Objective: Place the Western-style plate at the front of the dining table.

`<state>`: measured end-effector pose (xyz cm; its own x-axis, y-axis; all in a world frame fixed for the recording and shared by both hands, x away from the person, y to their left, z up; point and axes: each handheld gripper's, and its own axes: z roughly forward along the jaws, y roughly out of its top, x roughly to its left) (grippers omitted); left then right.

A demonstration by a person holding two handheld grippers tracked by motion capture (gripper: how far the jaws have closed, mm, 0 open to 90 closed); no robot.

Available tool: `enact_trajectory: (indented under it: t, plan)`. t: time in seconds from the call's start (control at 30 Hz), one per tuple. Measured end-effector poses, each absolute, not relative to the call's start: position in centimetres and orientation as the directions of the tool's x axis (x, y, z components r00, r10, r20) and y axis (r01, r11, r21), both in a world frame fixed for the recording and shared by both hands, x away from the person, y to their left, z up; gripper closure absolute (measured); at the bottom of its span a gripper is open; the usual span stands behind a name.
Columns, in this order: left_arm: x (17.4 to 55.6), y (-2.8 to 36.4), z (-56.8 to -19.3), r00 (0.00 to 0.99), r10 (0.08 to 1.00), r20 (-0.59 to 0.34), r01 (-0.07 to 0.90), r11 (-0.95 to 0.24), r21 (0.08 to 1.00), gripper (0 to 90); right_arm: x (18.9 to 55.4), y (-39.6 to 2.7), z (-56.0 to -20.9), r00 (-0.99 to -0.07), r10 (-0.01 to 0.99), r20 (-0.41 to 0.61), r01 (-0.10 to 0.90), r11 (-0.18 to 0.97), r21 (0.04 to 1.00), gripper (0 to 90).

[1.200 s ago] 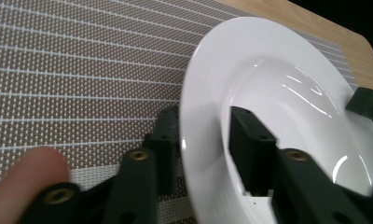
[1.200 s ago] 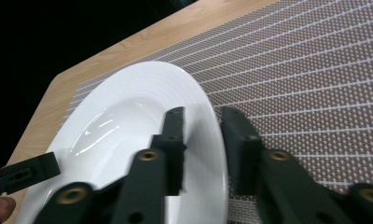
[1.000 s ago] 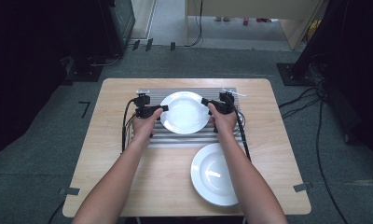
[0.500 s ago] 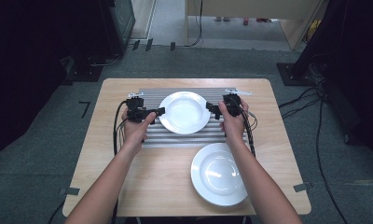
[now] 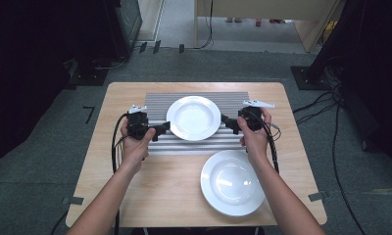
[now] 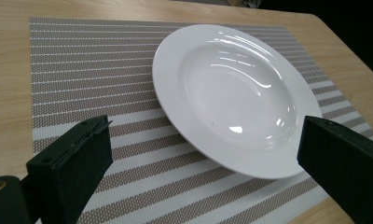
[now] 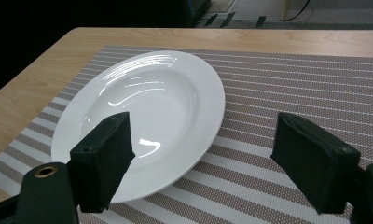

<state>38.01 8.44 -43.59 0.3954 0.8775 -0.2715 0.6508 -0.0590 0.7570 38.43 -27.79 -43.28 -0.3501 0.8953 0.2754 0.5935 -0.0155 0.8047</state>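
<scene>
A white deep plate (image 5: 194,117) lies on the striped placemat (image 5: 233,100) at the table's far middle. My left gripper (image 5: 162,130) hovers just off the plate's left rim. My right gripper (image 5: 228,123) hovers just off its right rim. Both point inward at the plate. In the left gripper view the plate (image 6: 236,93) lies ahead of the left gripper (image 6: 205,140), whose jaws have just been opening and touch nothing. In the right gripper view the plate (image 7: 142,116) lies ahead of the right gripper (image 7: 201,135), whose jaws have also just been opening, with nothing gripped.
A second white deep plate (image 5: 232,182) sits on the bare wooden table (image 5: 159,196) near the front right, under the right forearm. Cables trail from both grippers over the table's sides. Dark floor and cables surround the table.
Both grippers have let go of the far plate's rim and drawn back outward, left one leftward, right one rightward. Their jaws have spread. The plate stays on the placemat.
</scene>
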Motion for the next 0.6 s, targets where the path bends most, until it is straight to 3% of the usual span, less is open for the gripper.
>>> enact_trajectory:
  t: [0.27,0.6]
  plan:
    - [36.3,10.0,-43.4,0.387,0.876,-0.287,0.646,-0.036,0.763,3.0,36.0,-29.0,-42.6,-0.375,0.894,0.244,0.579,0.021,0.815,20.5]
    - [33.2,11.6,-43.4,0.405,0.872,-0.276,0.63,-0.047,0.775,3.0,32.8,-31.5,-42.8,-0.373,0.886,0.276,0.582,-0.008,0.813,20.9]
